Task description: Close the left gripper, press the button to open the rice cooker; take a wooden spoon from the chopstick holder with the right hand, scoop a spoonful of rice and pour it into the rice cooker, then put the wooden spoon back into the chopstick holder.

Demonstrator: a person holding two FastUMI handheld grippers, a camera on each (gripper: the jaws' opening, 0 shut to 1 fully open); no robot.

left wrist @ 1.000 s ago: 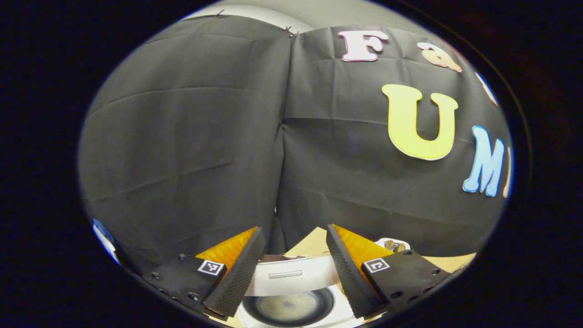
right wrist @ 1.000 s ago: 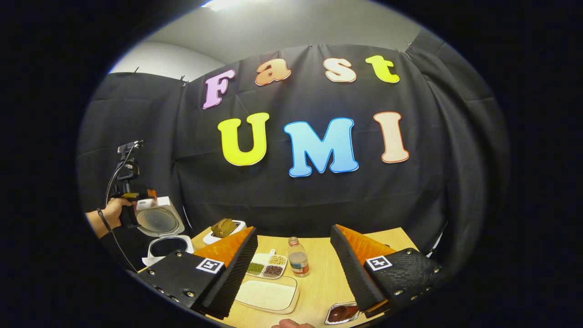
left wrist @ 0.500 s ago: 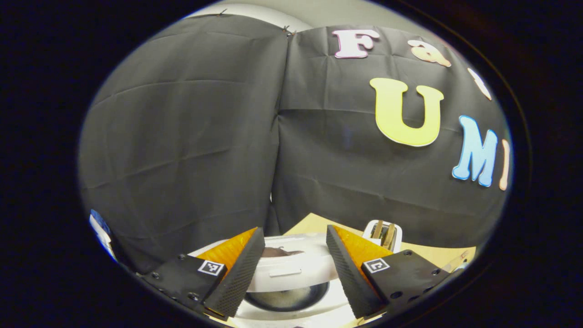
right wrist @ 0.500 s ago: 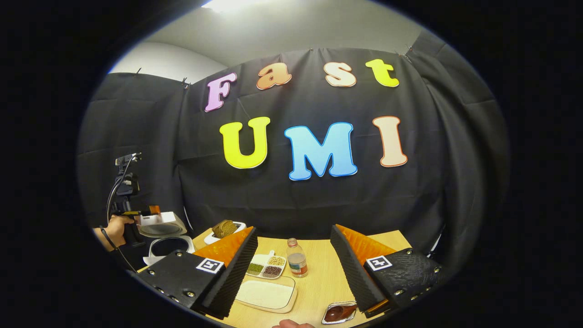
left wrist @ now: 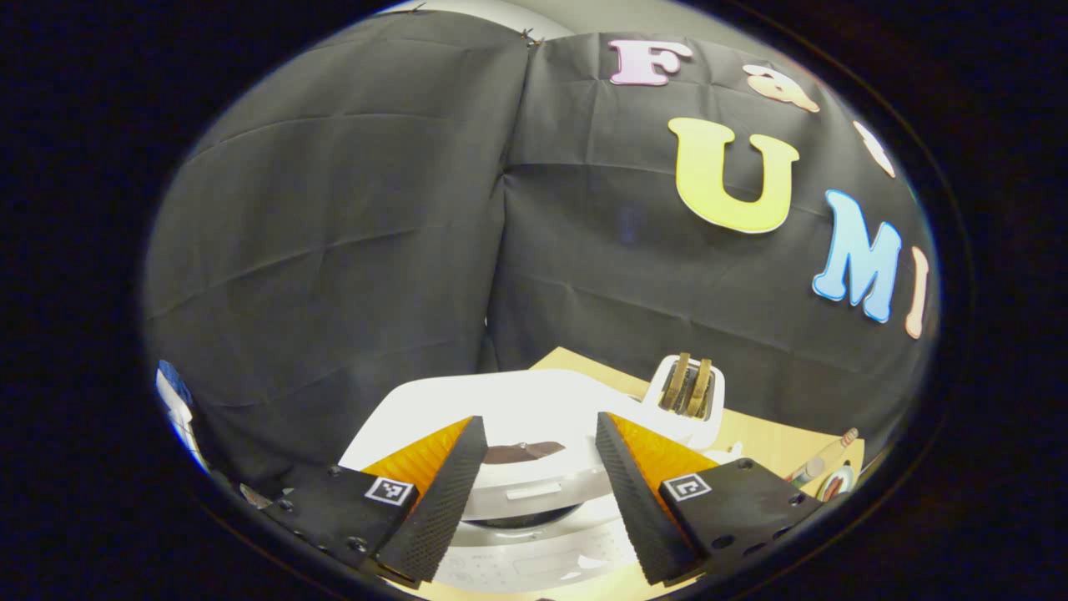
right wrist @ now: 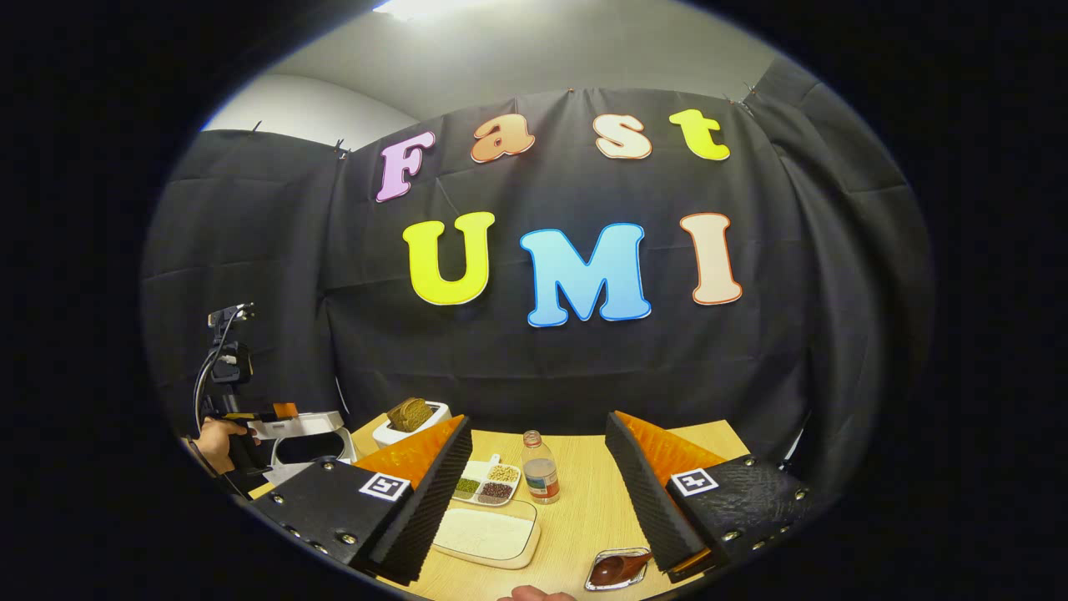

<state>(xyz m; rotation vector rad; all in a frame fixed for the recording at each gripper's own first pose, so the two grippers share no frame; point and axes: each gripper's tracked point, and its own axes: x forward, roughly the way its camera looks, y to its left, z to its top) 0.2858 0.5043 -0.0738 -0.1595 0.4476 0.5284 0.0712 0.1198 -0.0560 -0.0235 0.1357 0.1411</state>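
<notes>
Your left gripper (left wrist: 534, 492) sits spread over the white rice cooker (left wrist: 517, 517), its black ribbed fingers (left wrist: 438, 501) flanking the front edge of the white hinged lid (left wrist: 501, 409), which lies low with just a dark gap under it. Your right gripper (right wrist: 534, 492) hangs apart and empty above the pale wooden table (right wrist: 584, 517), over the clear tray of white rice (right wrist: 488, 534). The white chopstick holder (right wrist: 409, 430) with brown utensils stands just beside the cooker. By my read the spooning is either finished or never begun; I can't tell which.
</notes>
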